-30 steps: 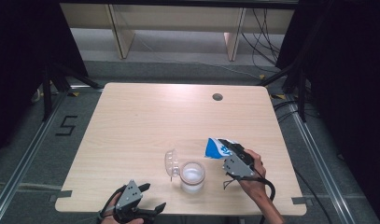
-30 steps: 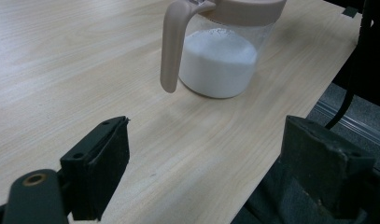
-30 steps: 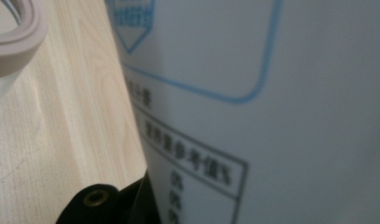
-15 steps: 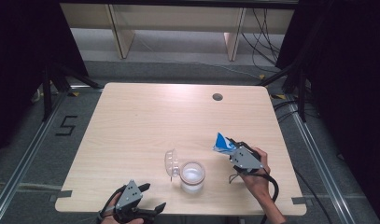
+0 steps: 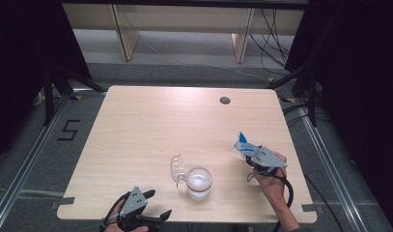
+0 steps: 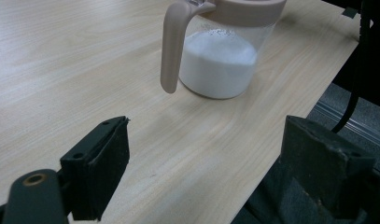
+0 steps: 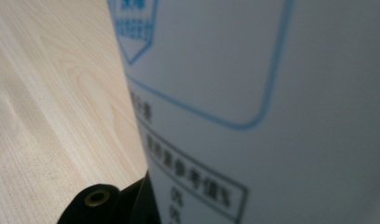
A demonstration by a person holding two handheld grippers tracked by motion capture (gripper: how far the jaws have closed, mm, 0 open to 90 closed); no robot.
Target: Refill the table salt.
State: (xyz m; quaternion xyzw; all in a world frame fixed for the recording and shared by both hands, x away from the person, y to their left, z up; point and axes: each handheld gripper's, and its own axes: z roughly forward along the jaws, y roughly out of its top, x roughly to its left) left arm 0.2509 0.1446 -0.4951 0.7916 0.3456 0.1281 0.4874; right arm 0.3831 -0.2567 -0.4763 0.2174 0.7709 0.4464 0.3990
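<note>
Pale wood tabletop [image 5: 150, 130]: your right tongs [image 5: 251, 153] grip a blue-white bag [image 5: 243, 144] near its right edge, left tongs [image 5: 153, 205] gape idle, and a tilted bag could spill beside the open powder jar [image 5: 199, 182] at the front edge.

The left claw [image 5: 153, 205] wore a grey three-cornered plate on top, dotted with small dark screw holes, over a black frame. Seen from its own camera, its jaws were matt black blocks with scuffed, square-cut faces, and a brass-ringed hole sat in one black arm. The right claw [image 5: 246, 150] carried the same grey plate, and a black cable looped from it past the bare hand [image 5: 271, 181].
</note>
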